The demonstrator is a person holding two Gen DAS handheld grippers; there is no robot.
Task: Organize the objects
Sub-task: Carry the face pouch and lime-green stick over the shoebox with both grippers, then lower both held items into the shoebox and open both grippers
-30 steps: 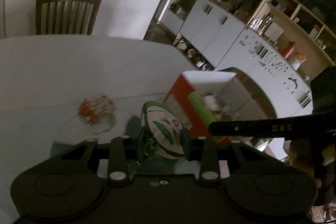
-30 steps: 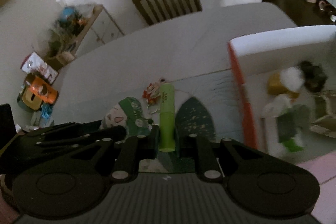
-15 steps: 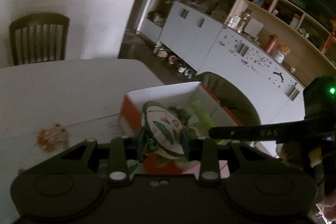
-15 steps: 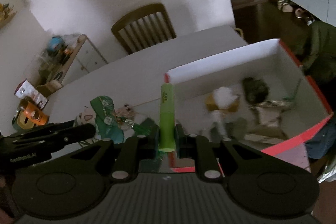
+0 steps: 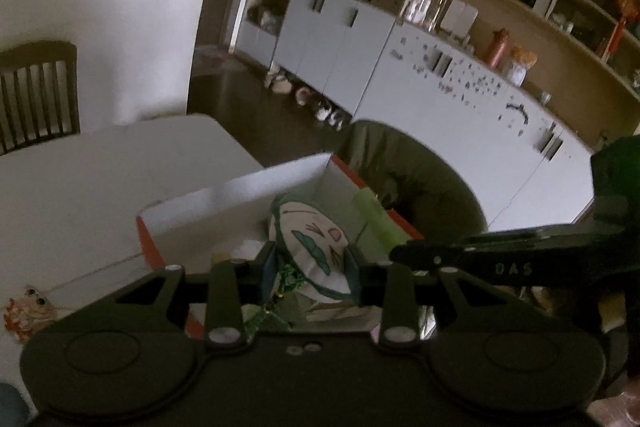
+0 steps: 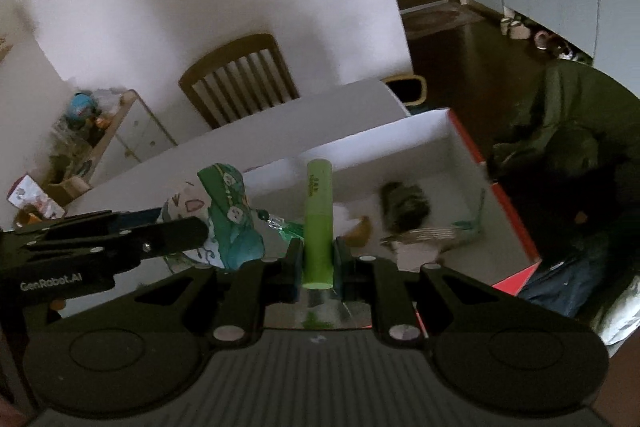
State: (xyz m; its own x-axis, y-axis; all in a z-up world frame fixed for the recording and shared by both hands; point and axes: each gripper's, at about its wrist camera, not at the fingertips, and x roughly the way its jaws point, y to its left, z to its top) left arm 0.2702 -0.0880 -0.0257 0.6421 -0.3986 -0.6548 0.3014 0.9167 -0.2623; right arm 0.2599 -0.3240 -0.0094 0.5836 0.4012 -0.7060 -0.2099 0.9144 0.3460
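On the left of the white bench (image 5: pixel 80 179) lies a small orange toy with googly eyes (image 5: pixel 24 311), not yet picked up. Next along, the left gripper (image 5: pixel 310 263) has its fingers (image 5: pixel 267 267) partly closed around a soft round plush charm (image 5: pixel 316 243) with a green cord hanging under it. The charm is squeezed from both sides and hangs over the near part of the box (image 5: pixel 240 195).

The box is white inside and red outside, and it stands on the bench. It has some things in it (a dark lump, something yellow, some papers; they are blurry).

To the right, the right gripper (image 6: pixel 316 263) has its fingers (image 6: pixel 294 267) almost fully closed on a green marker (image 6: pixel 318 219). The marker sticks straight out ahead, with its tip over the box (image 6: pixel 460 147).

The step in hand looks like dropping both things into the box. To do it well, each hand should go well past the box wall and lower down near the bottom. Then the fingers should open slowly, one hand at a time. The marker can roll, so lay it flat. Watch that the charm's cord does not catch on a finger.
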